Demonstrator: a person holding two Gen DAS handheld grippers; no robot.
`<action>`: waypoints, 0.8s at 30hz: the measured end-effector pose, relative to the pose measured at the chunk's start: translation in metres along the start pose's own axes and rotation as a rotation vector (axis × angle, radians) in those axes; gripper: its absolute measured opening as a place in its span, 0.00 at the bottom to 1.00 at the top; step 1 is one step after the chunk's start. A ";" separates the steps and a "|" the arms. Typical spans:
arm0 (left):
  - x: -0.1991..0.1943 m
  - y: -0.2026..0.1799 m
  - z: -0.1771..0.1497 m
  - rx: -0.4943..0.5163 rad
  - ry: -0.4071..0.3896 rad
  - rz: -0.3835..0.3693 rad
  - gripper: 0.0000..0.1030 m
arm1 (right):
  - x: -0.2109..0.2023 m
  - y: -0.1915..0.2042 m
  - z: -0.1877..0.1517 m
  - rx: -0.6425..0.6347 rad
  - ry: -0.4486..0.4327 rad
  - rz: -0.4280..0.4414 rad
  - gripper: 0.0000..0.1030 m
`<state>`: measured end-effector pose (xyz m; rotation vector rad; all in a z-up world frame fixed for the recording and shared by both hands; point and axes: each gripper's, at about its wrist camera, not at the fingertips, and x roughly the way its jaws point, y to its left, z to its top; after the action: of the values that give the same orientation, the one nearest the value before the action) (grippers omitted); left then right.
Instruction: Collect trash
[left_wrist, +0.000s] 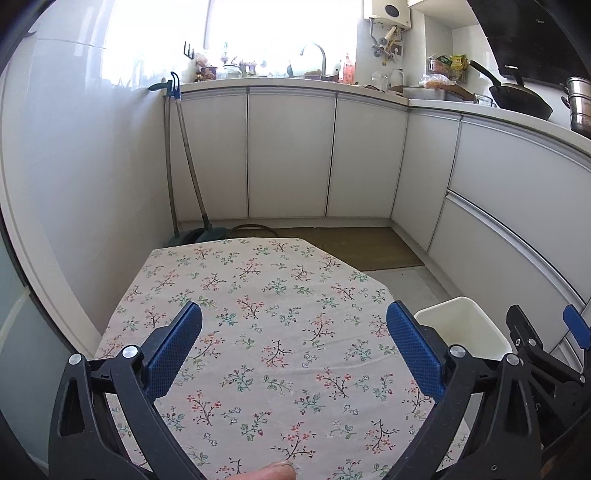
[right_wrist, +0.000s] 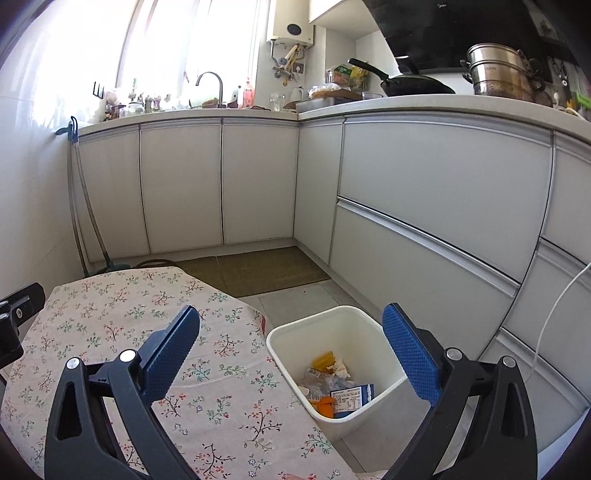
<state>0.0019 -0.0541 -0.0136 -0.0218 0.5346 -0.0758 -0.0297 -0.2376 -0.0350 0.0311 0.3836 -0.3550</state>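
Observation:
A white bin (right_wrist: 291, 354) stands on the floor at the right edge of a table with a floral cloth (right_wrist: 110, 325). Inside it lies trash (right_wrist: 334, 387): a blue carton, orange and yellow pieces, crumpled paper and clear plastic. My right gripper (right_wrist: 291, 328) is open and empty, held above the table's right edge and the bin. My left gripper (left_wrist: 293, 328) is open and empty above the floral cloth (left_wrist: 258, 295). The bin (left_wrist: 461, 328) shows at the right in the left wrist view, with the right gripper (left_wrist: 546, 339) beside it.
White cabinets (right_wrist: 258, 184) run along the back and right. A brown mat (right_wrist: 266, 269) lies on the floor. A broom and dustpan (left_wrist: 184, 166) lean in the left corner. The counter holds a pan (right_wrist: 406, 83), a steel pot (right_wrist: 502, 72) and a faucet (right_wrist: 210, 83).

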 end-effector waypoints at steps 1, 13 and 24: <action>0.000 0.000 0.000 0.000 0.001 0.002 0.93 | -0.001 -0.001 -0.001 0.001 -0.002 0.003 0.94; 0.004 -0.008 -0.003 0.017 0.017 0.000 0.93 | 0.000 -0.005 0.001 0.010 0.004 0.020 0.94; 0.008 -0.012 -0.006 0.026 0.037 -0.011 0.93 | 0.000 -0.010 0.001 0.031 -0.002 0.030 0.94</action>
<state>0.0045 -0.0666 -0.0226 0.0017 0.5704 -0.0941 -0.0331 -0.2473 -0.0335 0.0663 0.3754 -0.3314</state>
